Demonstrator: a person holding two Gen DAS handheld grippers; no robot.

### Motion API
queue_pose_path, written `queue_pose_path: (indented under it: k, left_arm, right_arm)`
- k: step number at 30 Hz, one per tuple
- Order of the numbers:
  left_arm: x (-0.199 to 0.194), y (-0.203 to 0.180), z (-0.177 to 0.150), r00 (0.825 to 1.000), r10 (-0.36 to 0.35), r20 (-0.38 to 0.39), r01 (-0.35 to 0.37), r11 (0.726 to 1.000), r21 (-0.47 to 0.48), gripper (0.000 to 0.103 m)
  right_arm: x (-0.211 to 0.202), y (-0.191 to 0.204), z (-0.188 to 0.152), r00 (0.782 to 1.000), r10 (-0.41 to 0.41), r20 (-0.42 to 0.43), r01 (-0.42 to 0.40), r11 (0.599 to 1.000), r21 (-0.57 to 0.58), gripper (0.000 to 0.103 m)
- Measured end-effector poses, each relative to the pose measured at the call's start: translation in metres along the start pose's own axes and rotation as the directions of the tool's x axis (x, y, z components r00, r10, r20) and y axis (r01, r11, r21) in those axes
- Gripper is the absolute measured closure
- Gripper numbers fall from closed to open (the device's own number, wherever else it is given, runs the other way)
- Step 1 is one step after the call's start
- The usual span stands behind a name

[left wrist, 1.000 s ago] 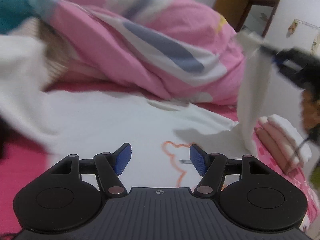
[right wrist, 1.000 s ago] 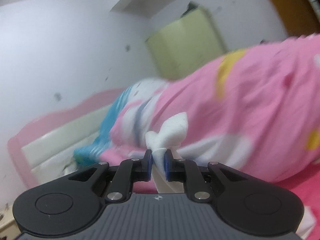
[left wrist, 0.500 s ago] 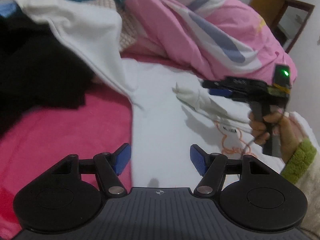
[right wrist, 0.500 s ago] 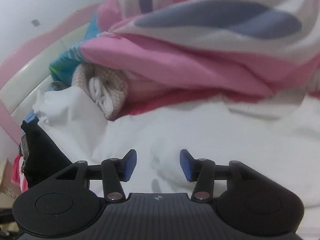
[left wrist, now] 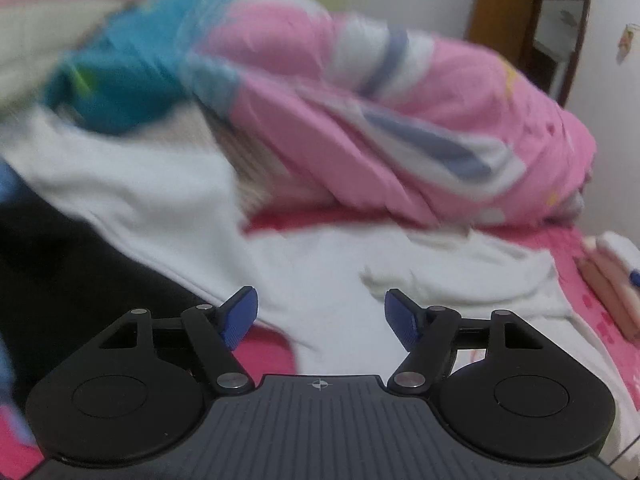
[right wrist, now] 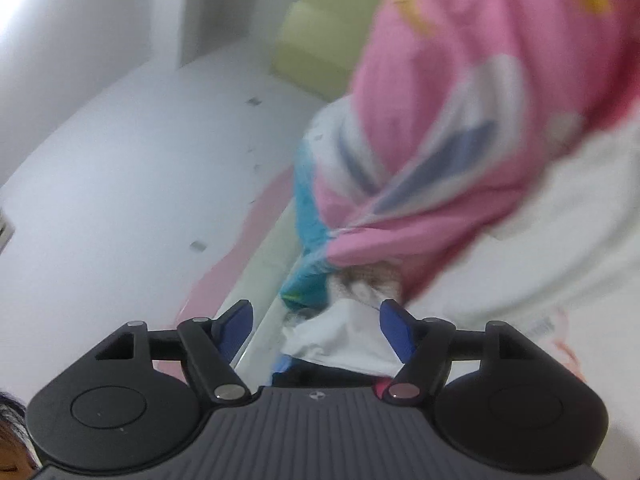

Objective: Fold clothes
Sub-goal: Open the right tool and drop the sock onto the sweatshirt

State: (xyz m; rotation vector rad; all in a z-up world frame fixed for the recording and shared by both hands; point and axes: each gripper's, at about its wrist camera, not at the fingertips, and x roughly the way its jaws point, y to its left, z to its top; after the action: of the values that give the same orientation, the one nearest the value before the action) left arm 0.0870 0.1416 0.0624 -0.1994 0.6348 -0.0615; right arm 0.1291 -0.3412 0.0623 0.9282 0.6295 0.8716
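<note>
While both sets of jaws are spreading with nothing pressed between their pads, neither tool has any cloth in its grip: the left hand-held gripper (left wrist: 321,316) stands wide over the bed, and the right hand-held gripper (right wrist: 316,328) is just as wide, rolled over so that its view tilts toward the wall.

From the left one outward, the white garment (left wrist: 344,256) lies directly ahead at 12 o'clock, spread on the pink sheet (left wrist: 264,354). Its long axis seems to run from 10 o'clock, where an edge climbs onto a black garment (left wrist: 68,276), across to 3 o'clock, where a bunched fold sits near a folded stack (left wrist: 612,276) at the bed's edge. Behind it, at 12 to 1 o'clock, the pink quilt (left wrist: 400,120) is heaped.

From the right one, white fabric (right wrist: 344,340) shows between the fingers without touching the pads; motion blur hides how near it is.

My judgement: the left tool is nearer the garment's near edge, so the next pinch is likely its own, at the 10 o'clock edge
</note>
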Motion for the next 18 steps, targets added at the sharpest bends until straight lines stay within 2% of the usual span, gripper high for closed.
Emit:
queue_pose_path:
  k: [2, 5, 6, 8, 10, 12, 13, 15, 18]
  left_arm:
    - [0.029, -0.011, -0.015, 1.000, -0.003, 0.000, 0.003, 1.000, -0.006, 0.033]
    - [0.063, -0.034, -0.031, 1.000, 0.015, 0.002, -0.015, 0.999, 0.036, 0.034]
    - [0.074, -0.042, -0.035, 1.000, 0.023, 0.001, -0.023, 0.998, 0.053, 0.034]
    - [0.088, -0.056, -0.038, 1.000, 0.006, -0.015, -0.004, 0.997, 0.080, 0.034]
    - [0.095, -0.067, -0.036, 1.000, -0.003, -0.006, 0.003, 0.994, 0.110, 0.034]
    - [0.101, -0.079, -0.031, 1.000, -0.003, 0.015, 0.001, 0.986, 0.164, 0.034]
    - [0.106, -0.082, -0.028, 1.000, 0.000, 0.019, -0.003, 0.986, 0.168, 0.034]
    - [0.116, -0.087, -0.023, 1.000, 0.007, 0.028, -0.012, 0.984, 0.175, 0.034]
    - [0.130, -0.082, -0.023, 1.000, 0.015, 0.024, -0.018, 0.993, 0.119, 0.034]
  right_arm:
    - [-0.003, -0.026, -0.009, 0.994, -0.105, 0.014, 0.104, 0.993, 0.055, 0.030]
    - [0.006, -0.074, -0.021, 0.964, -0.264, 0.010, 0.261, 0.956, 0.136, 0.038]
    - [0.011, -0.086, -0.024, 0.937, -0.349, 0.021, 0.343, 0.929, 0.137, 0.040]
    - [0.019, -0.107, -0.029, 0.888, -0.458, 0.038, 0.448, 0.881, 0.150, 0.044]
    - [0.021, -0.123, -0.031, 0.861, -0.504, 0.066, 0.488, 0.855, 0.175, 0.046]
    - [0.019, -0.137, -0.030, 0.852, -0.516, 0.089, 0.490, 0.845, 0.213, 0.049]
    - [0.018, -0.143, -0.029, 0.848, -0.520, 0.102, 0.489, 0.842, 0.230, 0.053]
    - [0.014, -0.152, -0.028, 0.856, -0.498, 0.140, 0.455, 0.854, 0.252, 0.056]
    - [0.010, -0.162, -0.027, 0.860, -0.470, 0.200, 0.422, 0.874, 0.242, 0.058]
